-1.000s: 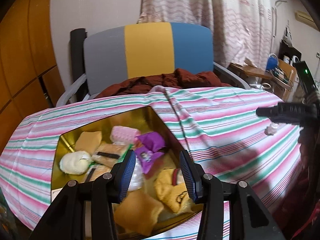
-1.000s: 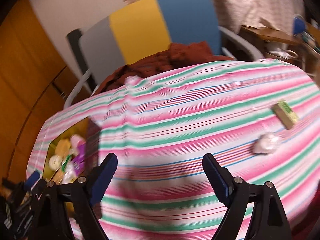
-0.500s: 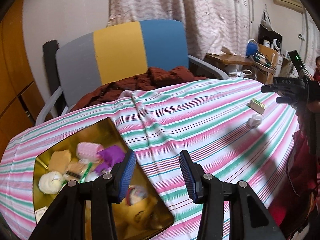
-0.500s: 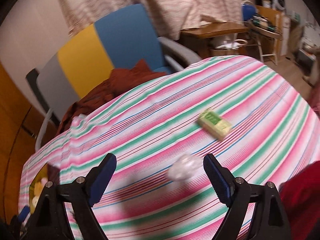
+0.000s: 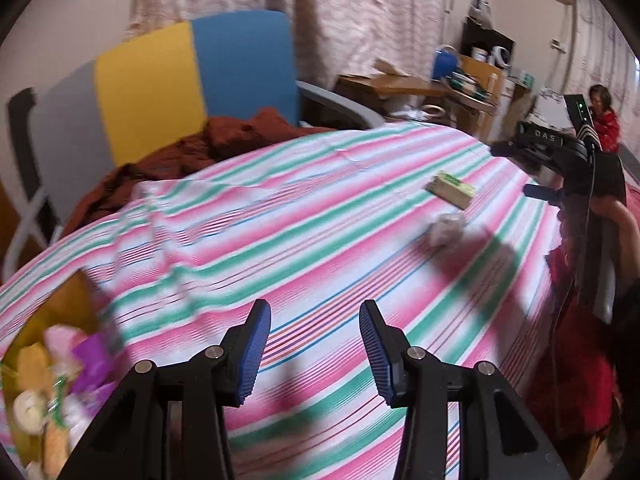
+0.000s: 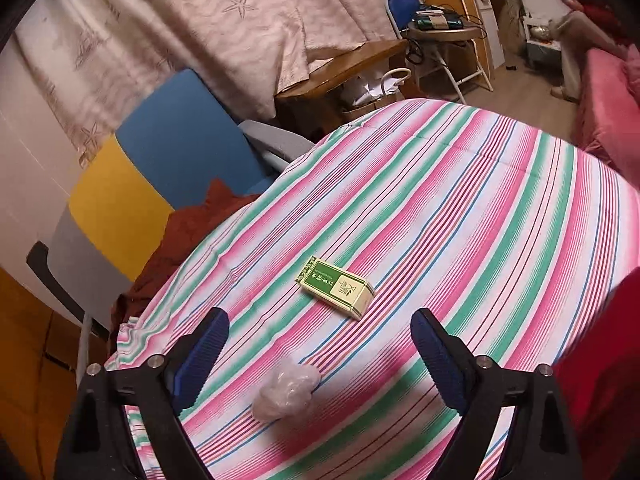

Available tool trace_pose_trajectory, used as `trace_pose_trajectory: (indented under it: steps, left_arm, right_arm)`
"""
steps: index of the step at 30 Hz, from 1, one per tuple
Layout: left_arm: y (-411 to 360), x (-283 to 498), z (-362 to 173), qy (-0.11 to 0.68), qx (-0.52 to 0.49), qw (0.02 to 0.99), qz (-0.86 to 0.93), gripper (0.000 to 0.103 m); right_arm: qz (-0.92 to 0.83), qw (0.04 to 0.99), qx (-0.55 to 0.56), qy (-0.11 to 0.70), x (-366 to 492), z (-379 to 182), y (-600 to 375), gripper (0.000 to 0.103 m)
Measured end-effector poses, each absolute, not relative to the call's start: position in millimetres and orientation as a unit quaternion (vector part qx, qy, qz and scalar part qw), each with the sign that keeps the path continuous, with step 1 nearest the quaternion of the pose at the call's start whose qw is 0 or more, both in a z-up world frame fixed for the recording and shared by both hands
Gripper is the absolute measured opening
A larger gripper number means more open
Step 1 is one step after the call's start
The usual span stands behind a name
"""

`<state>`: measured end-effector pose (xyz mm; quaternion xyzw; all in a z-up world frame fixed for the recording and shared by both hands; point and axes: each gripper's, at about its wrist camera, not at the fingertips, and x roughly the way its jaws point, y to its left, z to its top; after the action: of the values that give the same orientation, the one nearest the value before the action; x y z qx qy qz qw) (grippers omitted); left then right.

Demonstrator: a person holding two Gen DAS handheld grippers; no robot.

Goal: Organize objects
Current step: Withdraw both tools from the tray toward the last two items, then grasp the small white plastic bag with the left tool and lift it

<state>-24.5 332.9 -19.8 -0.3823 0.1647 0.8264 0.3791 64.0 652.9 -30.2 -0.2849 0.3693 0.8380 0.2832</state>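
Note:
A green and cream box (image 6: 335, 287) lies flat on the striped tablecloth (image 6: 460, 216), with a small clear plastic wad (image 6: 286, 390) nearer to me. My right gripper (image 6: 320, 356) hovers open just above them, the wad low between its fingers. The left wrist view shows the same box (image 5: 450, 189) and wad (image 5: 446, 229) far off to the right. There my left gripper (image 5: 315, 354) is open and empty over bare cloth. A gold tin (image 5: 28, 324) filled with several small items sits at the lower left. The right gripper's body (image 5: 560, 152) shows at the right edge.
A grey, yellow and blue chair (image 5: 168, 80) with a rust-red cloth (image 5: 224, 140) stands behind the table. Cluttered side tables (image 6: 440, 28) and a pink couch (image 6: 608, 92) lie beyond the far right. A person in red (image 5: 604, 116) sits in the background.
Both grippers swung right, away from the gold tin. The box and wad have come close under my right gripper. Both stayed open and empty.

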Motion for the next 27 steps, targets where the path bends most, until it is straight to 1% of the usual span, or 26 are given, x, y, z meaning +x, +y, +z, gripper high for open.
trace_pose_trajectory:
  steps: [7,11,14,23,24,25,27]
  left_arm:
    - [418,-26,-37,0.154,-0.411,0.469,0.766,0.046]
    - [458,-25,-45,0.163,-0.414,0.497,0.745,0.048]
    - [484,-27,-53,0.172,-0.415,0.509,0.734,0.054]
    - [544,-34,-88,0.218,-0.429,0.504,0.717,0.054]
    - [546,-36,-91,0.219,-0.435,0.503,0.714,0.052]
    - [548,-38,-97,0.221,-0.44,0.505,0.709,0.038]
    - [544,-38,-101,0.226,-0.437,0.502,0.711,0.036]
  right_arm:
    - [0.827,0.269,-0.281,0.406,67,-37,659,0.093]
    - [0.829,0.258,-0.281,0.41,67,-38,658,0.093]
    - [0.83,0.251,-0.279,0.413,65,-39,658,0.094]
    - [0.829,0.238,-0.289,0.416,59,-43,658,0.094]
    - [0.829,0.239,-0.289,0.415,59,-43,658,0.094]
    - [0.828,0.24,-0.289,0.417,60,-44,659,0.094]
    - [0.825,0.243,-0.289,0.421,61,-45,661,0.094]
